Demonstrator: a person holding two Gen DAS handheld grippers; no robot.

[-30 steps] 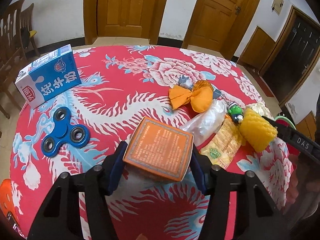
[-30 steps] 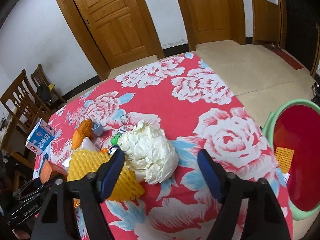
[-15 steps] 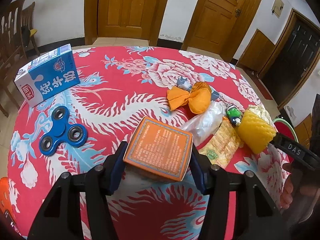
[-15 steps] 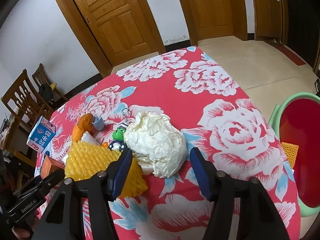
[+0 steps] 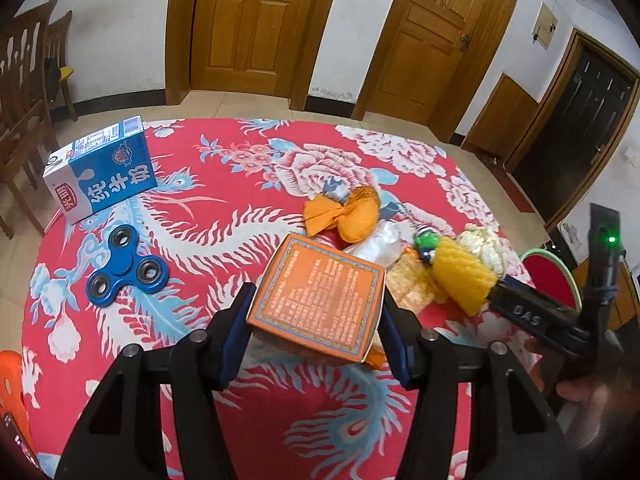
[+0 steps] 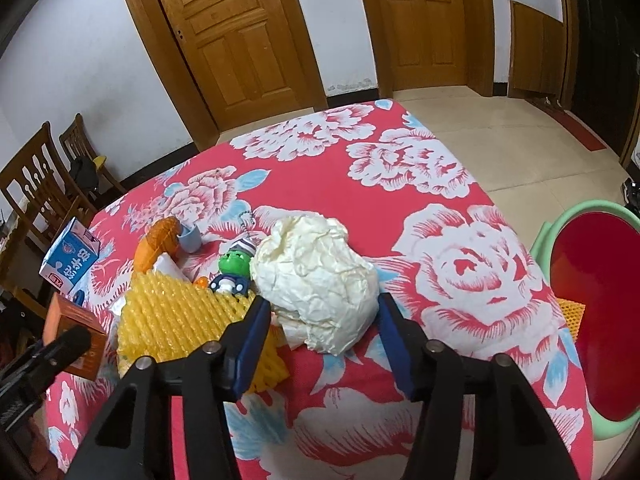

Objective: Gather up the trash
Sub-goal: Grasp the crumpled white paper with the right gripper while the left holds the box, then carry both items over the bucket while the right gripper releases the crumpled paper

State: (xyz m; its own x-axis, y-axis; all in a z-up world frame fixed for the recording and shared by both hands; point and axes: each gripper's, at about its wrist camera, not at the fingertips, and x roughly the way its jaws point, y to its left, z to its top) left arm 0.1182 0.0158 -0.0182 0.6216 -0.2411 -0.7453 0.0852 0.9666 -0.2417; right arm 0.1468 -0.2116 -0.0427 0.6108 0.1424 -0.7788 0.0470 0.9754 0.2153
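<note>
Left tongs point(image 5: 316, 322): both blue pads press the sides of an orange box point(image 5: 320, 296), which is pinched and tilted, printed face up; its underside and near lower edge are hidden. Whether it clears the table point(image 5: 248, 168) cannot be told.

Right tongs point(image 6: 320, 334): jaws closing around a crumpled white paper ball point(image 6: 316, 280). The right pad sits against the ball's edge; contact on the left side cannot be made out. The ball rests on the table.

Just left of the ball lies a yellow foam net point(image 6: 180, 312), partly under the left pad, touching a green toy keychain point(image 6: 236, 264). Beyond: an orange wrapper point(image 5: 348, 212) and a clear plastic bag point(image 5: 380, 244), partly covered. A blue fidget spinner point(image 5: 126, 270) and a blue milk carton point(image 5: 100, 176) sit well apart at the left side.

A red-lined green bin point(image 6: 592, 300) stands beside the table, cut off by the frame edge; yellow netting shows at its inner wall.
</note>
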